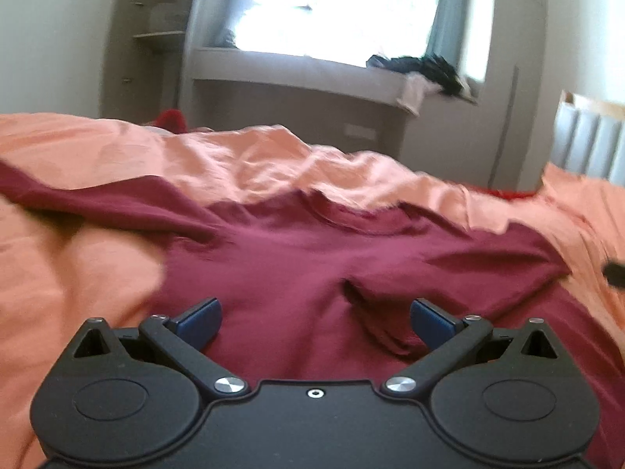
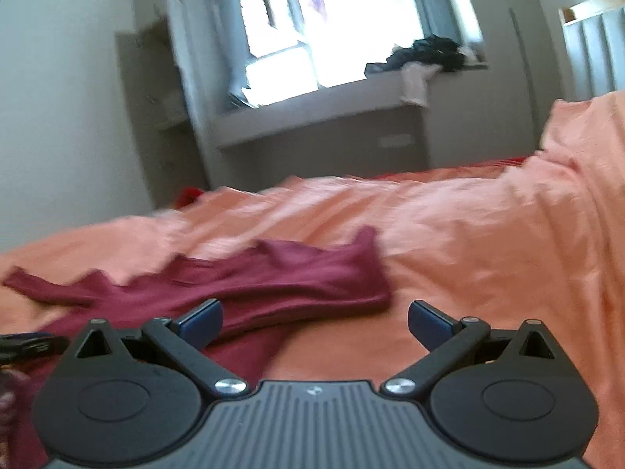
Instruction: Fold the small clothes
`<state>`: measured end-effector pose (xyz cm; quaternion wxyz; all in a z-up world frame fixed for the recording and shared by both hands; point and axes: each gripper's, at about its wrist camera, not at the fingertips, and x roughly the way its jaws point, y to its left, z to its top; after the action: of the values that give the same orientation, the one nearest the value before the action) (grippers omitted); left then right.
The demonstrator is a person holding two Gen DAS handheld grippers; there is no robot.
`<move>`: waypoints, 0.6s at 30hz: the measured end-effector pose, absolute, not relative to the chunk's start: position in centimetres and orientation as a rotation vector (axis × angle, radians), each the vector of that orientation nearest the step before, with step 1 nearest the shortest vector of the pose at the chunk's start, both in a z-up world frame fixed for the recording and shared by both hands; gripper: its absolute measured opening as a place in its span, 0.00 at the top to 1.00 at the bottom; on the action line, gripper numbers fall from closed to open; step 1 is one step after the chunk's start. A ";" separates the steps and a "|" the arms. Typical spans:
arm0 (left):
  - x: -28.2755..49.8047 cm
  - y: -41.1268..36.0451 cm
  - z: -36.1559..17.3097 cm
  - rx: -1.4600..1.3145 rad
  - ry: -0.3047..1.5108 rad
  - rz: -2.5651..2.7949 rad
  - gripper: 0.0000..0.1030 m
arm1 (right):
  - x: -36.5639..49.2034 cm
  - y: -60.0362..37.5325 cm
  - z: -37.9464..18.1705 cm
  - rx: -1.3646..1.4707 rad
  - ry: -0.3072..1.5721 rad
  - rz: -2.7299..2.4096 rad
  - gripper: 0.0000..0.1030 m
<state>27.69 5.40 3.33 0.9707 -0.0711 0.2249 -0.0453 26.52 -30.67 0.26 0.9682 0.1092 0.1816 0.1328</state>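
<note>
Both grippers, left [image 1: 315, 322] and right [image 2: 315, 322], are seen spread wide with nothing gripped. Beneath them a maroon shirt [image 1: 297, 258] is laid on the orange bedspread [image 1: 78, 258], neckline pointed toward the window, sleeves stretched crosswise.
</note>
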 end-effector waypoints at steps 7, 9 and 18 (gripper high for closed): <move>25.5 11.1 4.4 -0.233 0.373 0.071 0.00 | 24.0 -26.9 -2.0 0.188 0.334 0.456 0.00; 25.3 13.3 4.8 -0.269 0.357 0.129 0.01 | 23.6 -26.0 -2.3 0.180 0.333 0.482 0.00; 29.1 25.8 9.1 -0.276 0.349 0.427 0.01 | 23.0 -25.1 -2.6 0.183 0.311 0.513 0.00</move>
<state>29.08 25.79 9.14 0.9528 -0.1359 0.1720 0.2101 23.05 -25.07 -2.64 0.9513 0.0899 0.1528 0.2523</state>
